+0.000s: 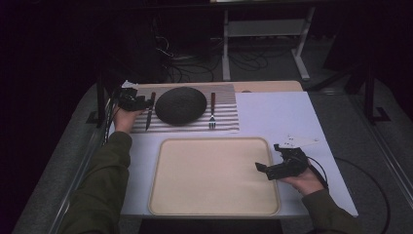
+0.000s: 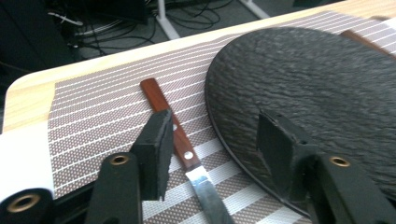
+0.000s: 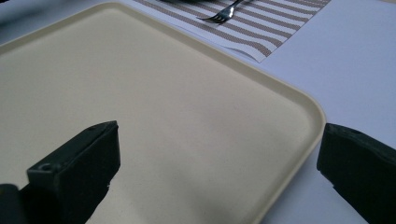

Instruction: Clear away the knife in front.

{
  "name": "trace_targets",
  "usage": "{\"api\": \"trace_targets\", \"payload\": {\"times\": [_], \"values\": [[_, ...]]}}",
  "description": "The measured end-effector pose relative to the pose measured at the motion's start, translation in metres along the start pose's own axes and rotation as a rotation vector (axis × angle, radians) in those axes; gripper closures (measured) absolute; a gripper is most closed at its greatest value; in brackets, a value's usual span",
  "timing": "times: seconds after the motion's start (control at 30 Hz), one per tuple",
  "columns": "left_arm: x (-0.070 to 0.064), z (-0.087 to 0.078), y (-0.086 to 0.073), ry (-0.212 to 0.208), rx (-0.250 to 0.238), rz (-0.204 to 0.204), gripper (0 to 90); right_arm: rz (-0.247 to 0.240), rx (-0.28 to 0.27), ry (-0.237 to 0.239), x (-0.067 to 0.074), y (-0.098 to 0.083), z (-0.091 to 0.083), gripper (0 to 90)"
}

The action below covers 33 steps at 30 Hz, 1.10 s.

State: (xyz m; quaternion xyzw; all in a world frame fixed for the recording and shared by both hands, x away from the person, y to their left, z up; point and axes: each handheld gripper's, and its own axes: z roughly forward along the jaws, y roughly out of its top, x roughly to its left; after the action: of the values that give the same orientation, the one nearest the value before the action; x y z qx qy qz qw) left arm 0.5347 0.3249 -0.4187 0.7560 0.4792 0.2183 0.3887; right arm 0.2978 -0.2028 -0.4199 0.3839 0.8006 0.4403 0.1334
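From the high view, the left tool (image 1: 141,103) sits at the far left of the counter (image 1: 277,117), over the near-left part of a striped placemat (image 1: 226,114), with a knife (image 1: 150,111) just past its tips and a dark oval plate (image 1: 180,105) beside that. The left gripper view adds what the high view cannot resolve: the knife (image 2: 180,140), with a reddish-brown riveted handle and a steel blade, lies flat on the placemat (image 2: 93,116) between the two jaws, the left pad right against the handle's side while the right jaw stands apart over the plate's rim (image 2: 224,140), so the jaws are half-spread and not yet pressing the knife from both sides. The right tool (image 1: 263,168) hovers at the near-right edge of a cream tray (image 1: 214,204). The right gripper view shows its jaws spread wide with nothing between them, one over the tray (image 3: 261,84) and one over the bare counter (image 3: 355,60), and a fork (image 3: 224,14) on the placemat far ahead.
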Motion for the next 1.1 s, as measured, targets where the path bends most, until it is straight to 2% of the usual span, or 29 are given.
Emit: {"api": "trace_targets", "payload": {"times": [0.13,0.27,0.43,0.67,1.1], "values": [[0.002,0.005,-0.002,0.021,0.014,-0.009,51.9,0.001,-0.004,0.001,0.000,0.000,-0.001,0.0],[0.005,0.010,-0.004,0.021,0.015,-0.040,53.7,0.003,-0.003,0.001,0.000,0.000,-0.001,0.0],[0.004,0.016,-0.005,0.054,0.027,-0.040,58.5,0.006,-0.006,0.000,0.000,0.000,-0.002,0.0],[0.005,0.022,-0.009,0.077,0.048,-0.051,62.4,0.006,-0.010,0.001,-0.001,0.000,-0.002,0.0],[0.005,0.032,-0.013,0.097,0.070,-0.059,65.4,0.008,-0.011,-0.001,-0.001,0.000,-0.003,0.0]]}}
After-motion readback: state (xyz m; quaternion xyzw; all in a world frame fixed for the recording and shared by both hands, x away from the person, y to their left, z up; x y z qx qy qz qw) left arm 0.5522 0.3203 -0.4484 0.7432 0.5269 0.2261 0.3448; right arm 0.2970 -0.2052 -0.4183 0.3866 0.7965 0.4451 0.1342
